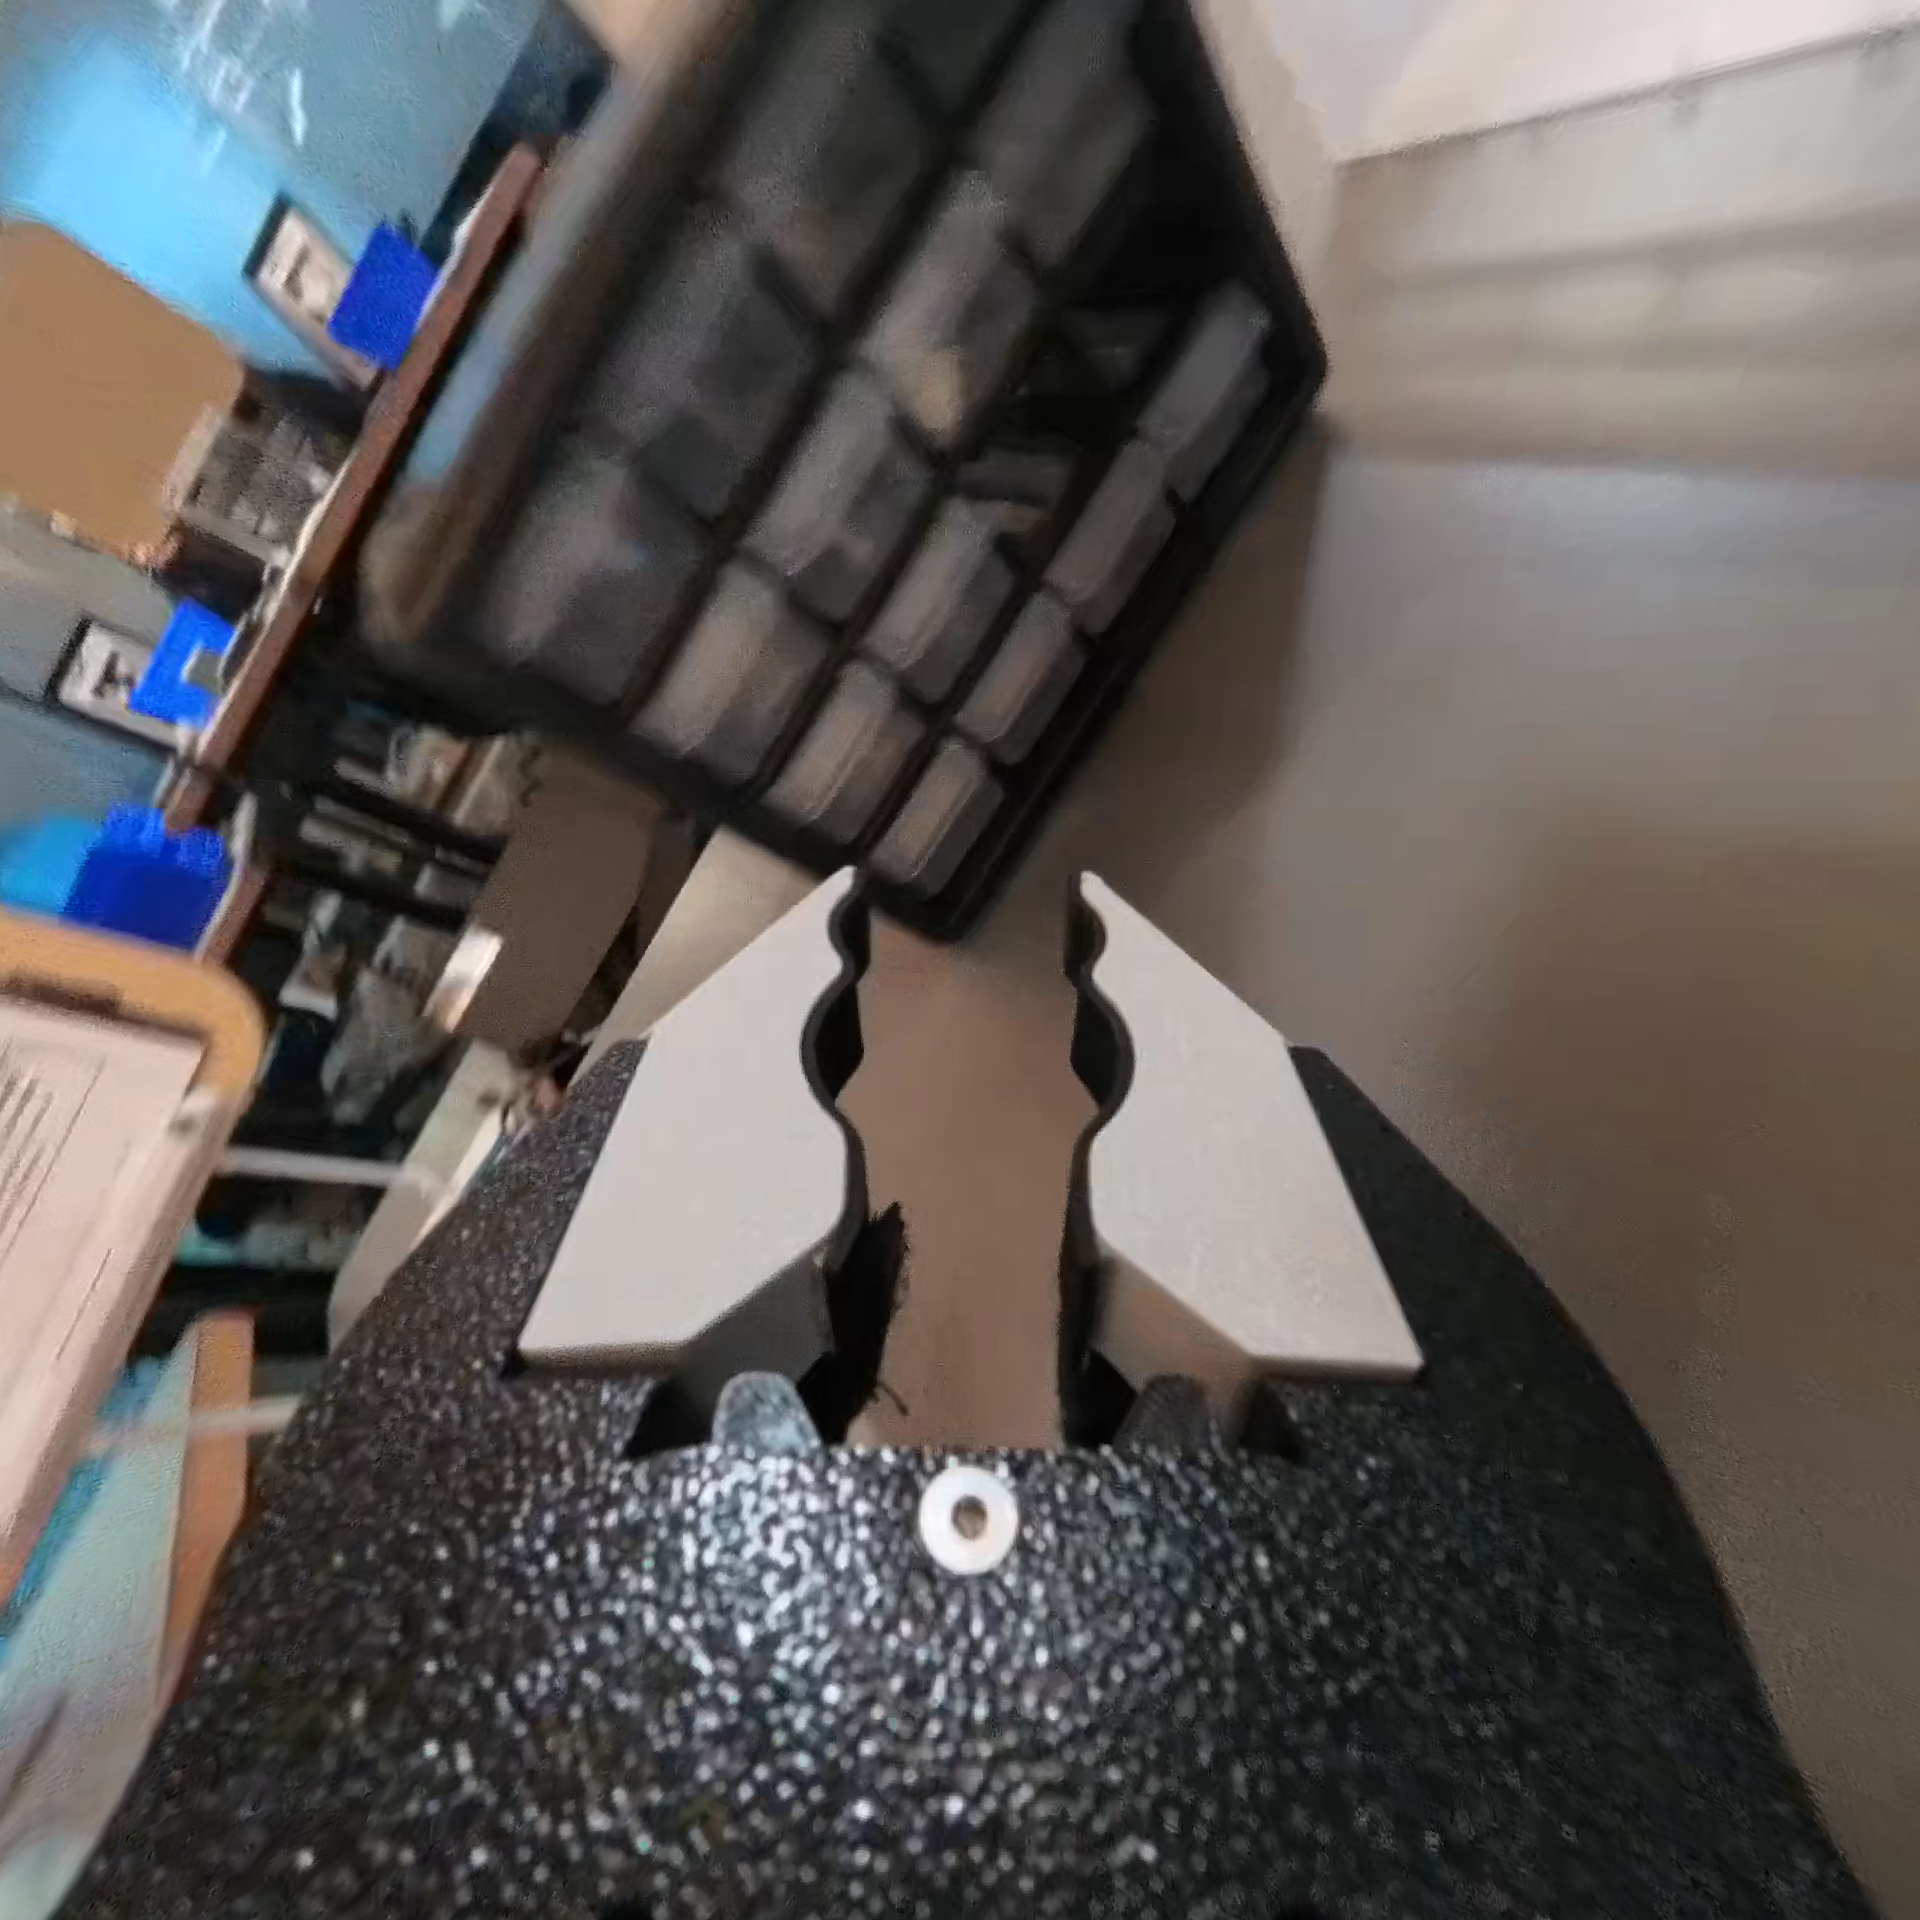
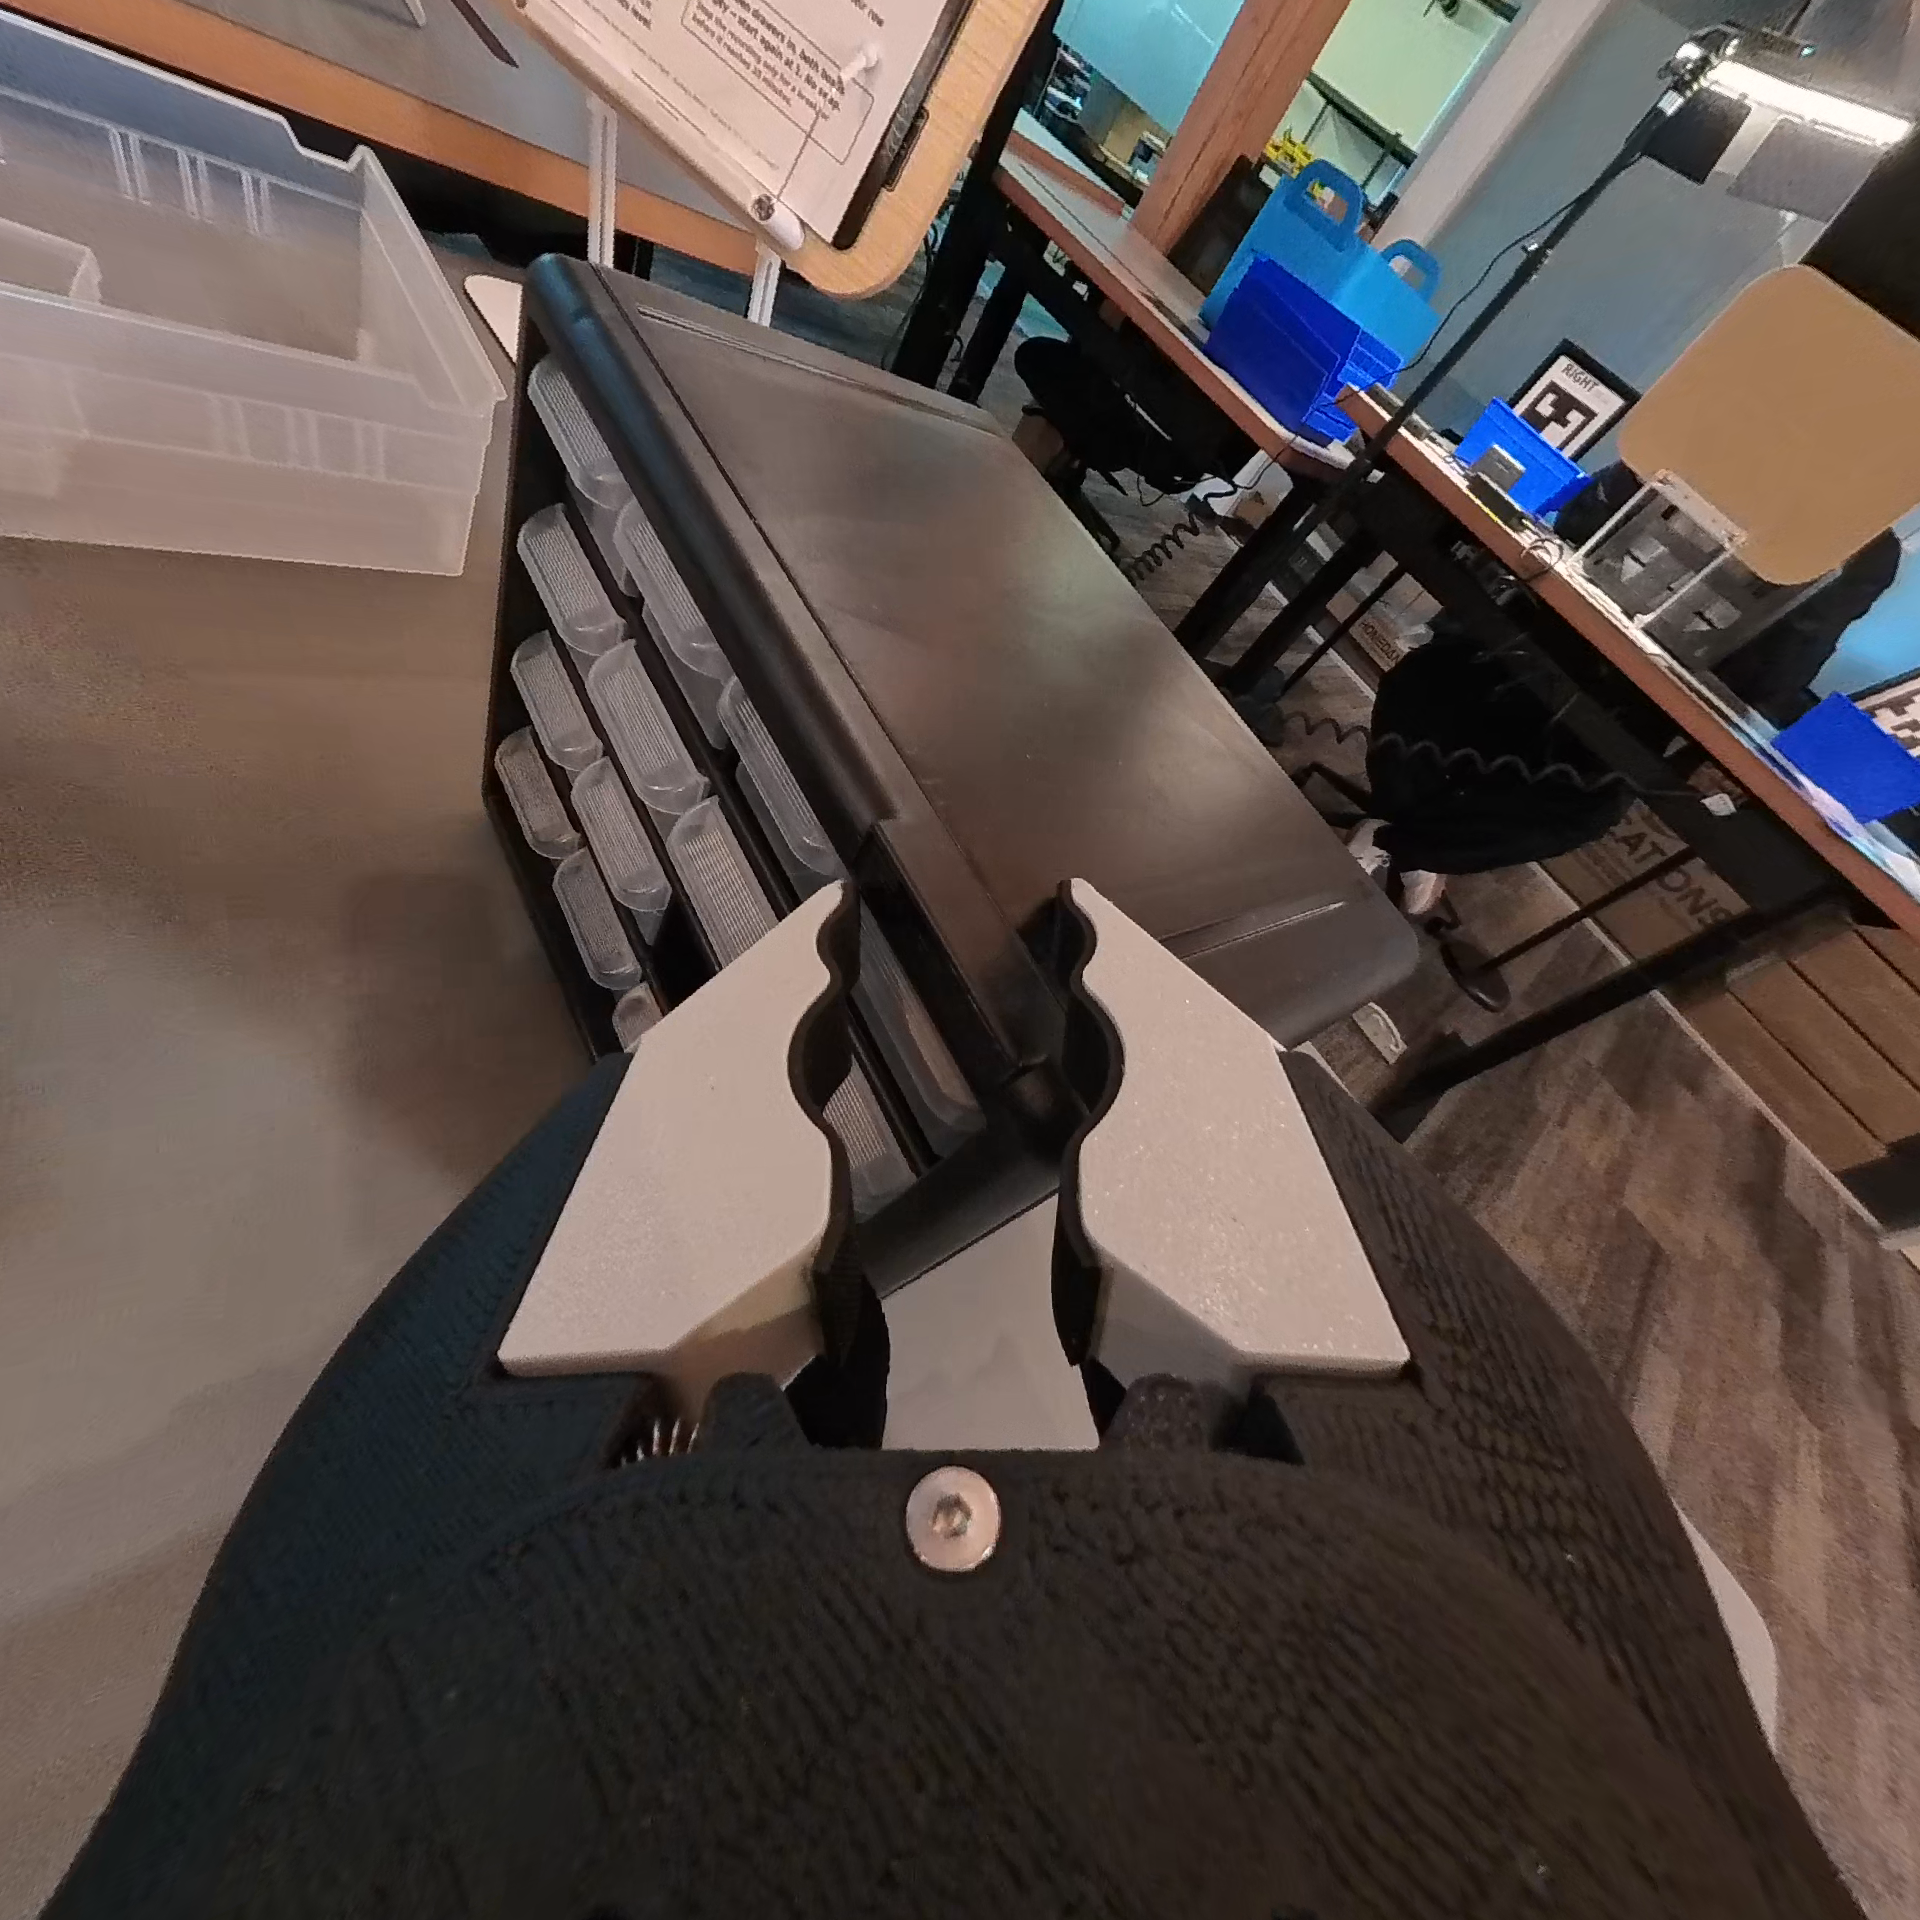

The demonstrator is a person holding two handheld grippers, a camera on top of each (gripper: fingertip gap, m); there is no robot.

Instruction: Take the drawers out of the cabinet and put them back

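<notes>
While our left gripper (image 1: 966, 914) hangs parted and empty before the blurred cabinet (image 1: 883, 447) on the table (image 1: 1558, 831), only the right view shows a removed clear drawer (image 2: 229, 416) beside it; our right gripper (image 2: 956, 914) straddles the cabinet's top front edge, grip uncertain.

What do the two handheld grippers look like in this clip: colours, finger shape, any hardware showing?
Both match: a black textured body carrying two light grey angular fingers with wavy black inner edges. On the left gripper the body looks speckled, and a silver washer sits at its centre. On the right gripper the body shows fine printed ridges, a silver hex screw and a small spring.
</notes>
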